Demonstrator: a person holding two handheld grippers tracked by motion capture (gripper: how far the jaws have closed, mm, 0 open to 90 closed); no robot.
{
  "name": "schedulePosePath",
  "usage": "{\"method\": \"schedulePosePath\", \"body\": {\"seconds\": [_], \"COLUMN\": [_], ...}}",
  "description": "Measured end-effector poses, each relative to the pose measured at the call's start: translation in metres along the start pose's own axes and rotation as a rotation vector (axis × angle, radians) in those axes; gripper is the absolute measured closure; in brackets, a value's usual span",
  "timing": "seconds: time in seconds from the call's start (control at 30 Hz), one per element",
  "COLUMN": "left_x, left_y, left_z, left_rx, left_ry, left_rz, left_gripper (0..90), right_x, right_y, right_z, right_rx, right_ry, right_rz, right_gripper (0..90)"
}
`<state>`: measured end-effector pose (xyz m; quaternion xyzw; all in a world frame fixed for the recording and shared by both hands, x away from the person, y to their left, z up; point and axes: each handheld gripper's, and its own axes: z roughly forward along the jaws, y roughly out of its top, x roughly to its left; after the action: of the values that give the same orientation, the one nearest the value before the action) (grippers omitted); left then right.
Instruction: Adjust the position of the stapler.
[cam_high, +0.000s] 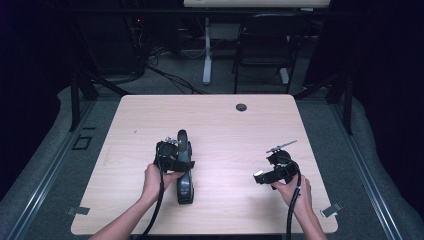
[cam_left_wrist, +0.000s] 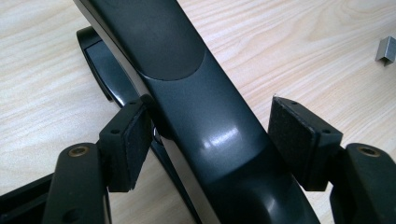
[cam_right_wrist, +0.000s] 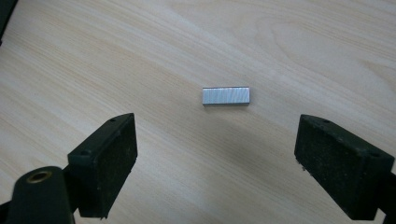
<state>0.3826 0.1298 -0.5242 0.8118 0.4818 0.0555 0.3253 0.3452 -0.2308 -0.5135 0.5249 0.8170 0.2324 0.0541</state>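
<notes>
Left claw (cam_high: 172, 150) straddles the black stapler (cam_high: 184, 172) lying left of centre on the bench (cam_high: 215, 120); one pad (cam_left_wrist: 135, 140) touches its body, the other stands just clear. Right claw (cam_right_wrist: 215, 163) is spread wide, with the staple strip (cam_right_wrist: 226, 96) flat on the bench just beyond its pads, untouched.

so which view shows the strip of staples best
The right gripper view: the strip of staples lies flat on the table, whole and sharp, ahead of the open jaws. The left gripper view catches it small at the right edge. In the high view it is too small to tell.
</notes>
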Motion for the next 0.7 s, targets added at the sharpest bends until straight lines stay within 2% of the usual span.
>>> {"method": "schedulePosePath", "body": {"seconds": [0.13, 0.37, 0.57, 0.7], "left_x": [-0.0021, -0.0068, -0.0051, -0.0018], "left_y": [0.001, 0.0021, 0.0032, 0.003], "left_z": [0.0002, 0.0001, -0.0012, -0.0017], "left_rx": [0.012, 0.054, 0.077, 0.074], "left_ry": [0.011, 0.071, 0.086, 0.057], "left_rz": [0.04, 0.171, 0.23, 0.239], "left_gripper": [36.1, 44.5, 48.5, 49.9], "right_x": [-0.0009, -0.0014, 0.0003, -0.0009], "right_y": [-0.001, -0.0018, -0.0012, -0.0009], "right_z": [-0.0004, -0.0011, -0.0001, 0.0006], "right_rx": [-0.001, 0.013, 0.009, 0.023], "right_ry": [0.003, 0.014, 0.014, 0.009], "right_rz": [0.009, -0.003, -0.008, -0.024], "right_gripper": [13.1, 13.8, 14.1, 14.2]}}
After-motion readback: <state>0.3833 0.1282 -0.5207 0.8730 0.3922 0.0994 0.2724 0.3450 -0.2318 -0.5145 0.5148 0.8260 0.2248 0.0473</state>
